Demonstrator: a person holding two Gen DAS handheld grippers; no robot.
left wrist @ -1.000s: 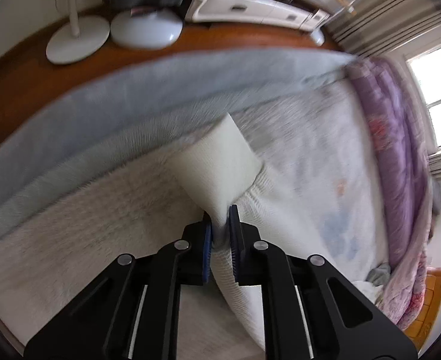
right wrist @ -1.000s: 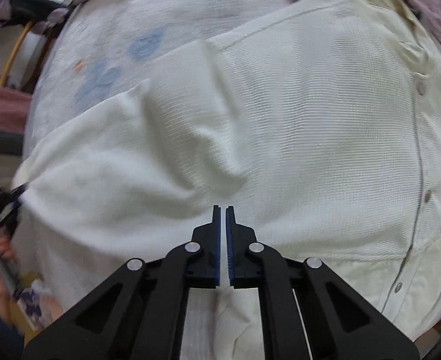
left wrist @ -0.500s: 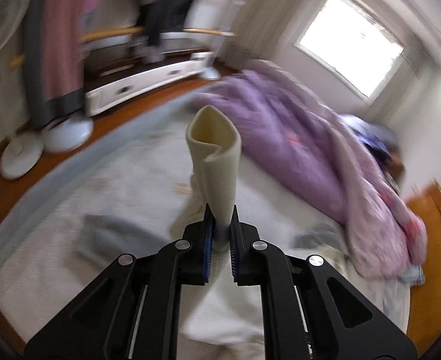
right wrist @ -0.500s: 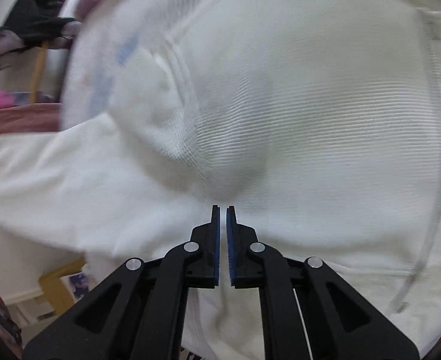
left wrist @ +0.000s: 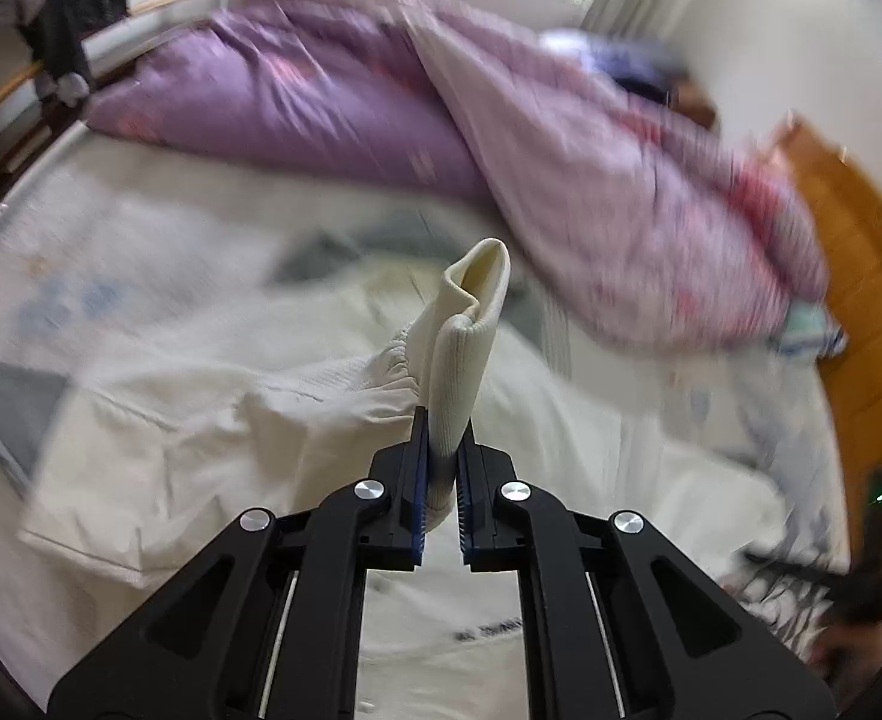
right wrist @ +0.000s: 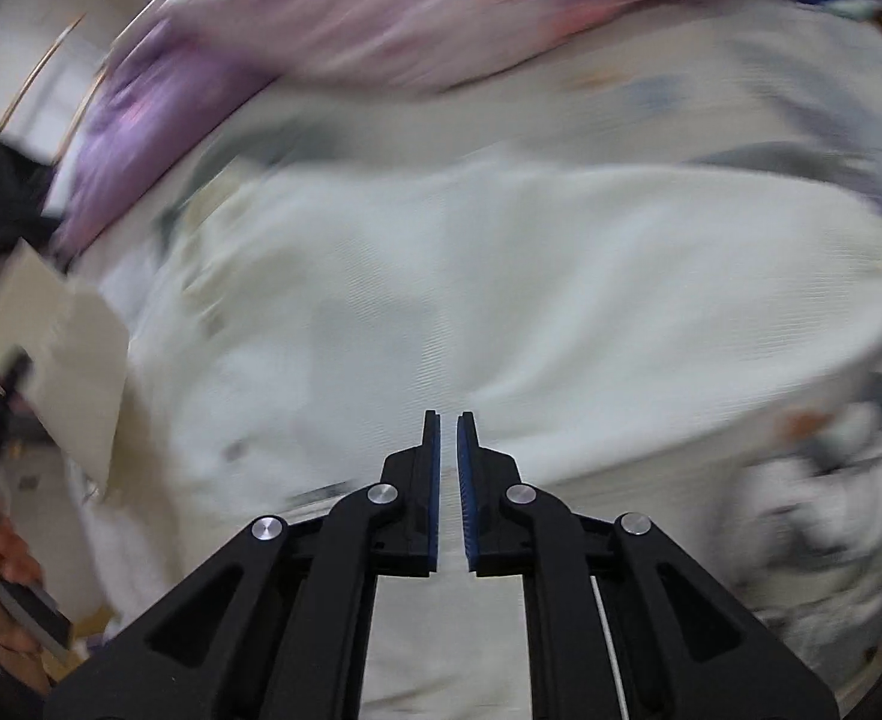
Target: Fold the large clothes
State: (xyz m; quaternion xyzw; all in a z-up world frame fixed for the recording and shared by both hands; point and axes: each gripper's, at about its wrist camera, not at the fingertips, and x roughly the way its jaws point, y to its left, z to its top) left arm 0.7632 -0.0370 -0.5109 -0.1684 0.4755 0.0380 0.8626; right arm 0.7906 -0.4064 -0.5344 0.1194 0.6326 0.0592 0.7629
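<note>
A large cream-white shirt (left wrist: 213, 420) lies spread on the bed. My left gripper (left wrist: 442, 438) is shut on its ribbed sleeve cuff (left wrist: 468, 324), which stands up from the jaws above the shirt body. In the right wrist view the same shirt (right wrist: 531, 276) fills the middle, and the lifted sleeve (right wrist: 63, 354) shows at the left edge. My right gripper (right wrist: 448, 438) hovers over the shirt's near edge with its jaws almost together; a narrow gap shows and no cloth is seen between them.
A purple-pink quilt (left wrist: 591, 150) is heaped along the far side of the bed (left wrist: 51, 252). A wooden headboard (left wrist: 861, 276) stands at the right. Grey cloth (left wrist: 345, 246) lies beyond the shirt. A hand (right wrist: 3, 588) shows at lower left.
My left gripper has swung the sleeve cuff up and across over the shirt body, the view turning from floor side toward the quilt. My right gripper pulled back toward the shirt's near edge.
</note>
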